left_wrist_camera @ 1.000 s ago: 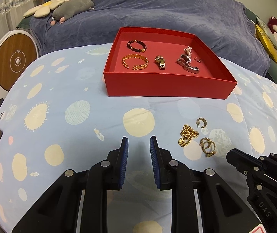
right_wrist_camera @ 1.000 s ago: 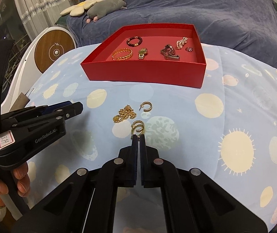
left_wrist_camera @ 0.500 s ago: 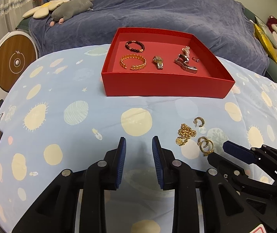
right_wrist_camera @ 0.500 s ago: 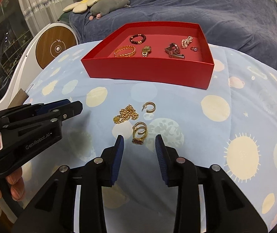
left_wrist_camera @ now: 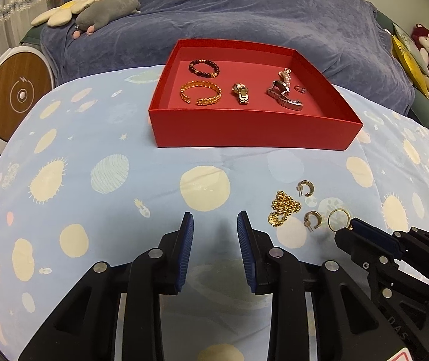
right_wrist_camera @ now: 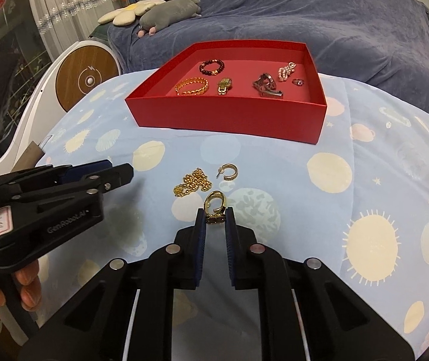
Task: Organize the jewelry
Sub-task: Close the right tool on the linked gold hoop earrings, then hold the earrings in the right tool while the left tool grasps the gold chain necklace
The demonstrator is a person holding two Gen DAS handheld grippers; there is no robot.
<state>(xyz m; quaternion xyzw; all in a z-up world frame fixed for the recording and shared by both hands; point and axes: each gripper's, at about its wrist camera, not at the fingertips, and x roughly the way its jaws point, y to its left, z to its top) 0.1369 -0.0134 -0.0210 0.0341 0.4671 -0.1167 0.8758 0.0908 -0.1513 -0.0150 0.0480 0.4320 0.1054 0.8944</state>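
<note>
Gold ring is pinched by its dark top between the right claw pads, whose jaws have just been closing, beside the gold chain on the surface. Left claw is spread, nothing held.

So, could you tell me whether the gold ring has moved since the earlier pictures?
Yes. The gold ring has shifted right, away from the chain and hoop earring it lay against. The right gripper, whose jaws have just been closing, pinches it.
</note>
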